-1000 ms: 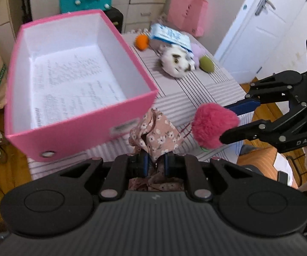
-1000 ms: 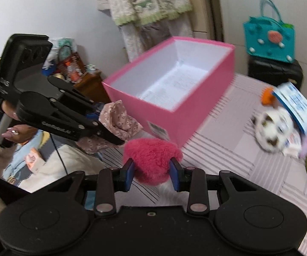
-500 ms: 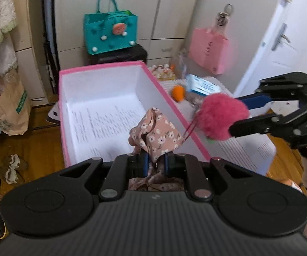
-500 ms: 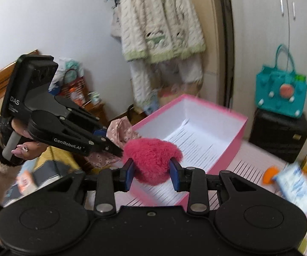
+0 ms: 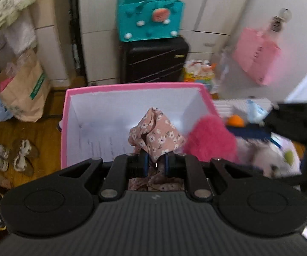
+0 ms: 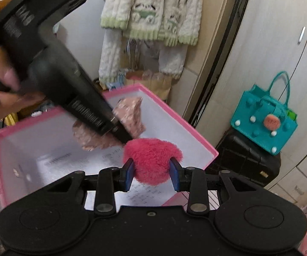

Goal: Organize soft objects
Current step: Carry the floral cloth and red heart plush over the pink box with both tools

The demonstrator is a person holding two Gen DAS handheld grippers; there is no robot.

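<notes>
Both tongs are up over the pink box (image 5: 65, 128). Left tongs (image 5: 155, 163) are clamped on the floral cloth (image 5: 156, 136), which bunches up above the box's white inside. Right tongs (image 6: 152, 171) are squeezing the pink pompom (image 6: 152, 159), just beside the cloth and above the box too. Off to the right on the worktop (image 5: 224, 104) there's an orange ball (image 5: 235, 121) and a blurry white plush (image 5: 268, 157). Teal bag (image 5: 150, 19) sits on a black suitcase (image 5: 153, 58) behind.

No legible text: blurred lettering on the left tongs (image 6: 119, 132), faint print inside the pink box (image 5: 65, 128).
</notes>
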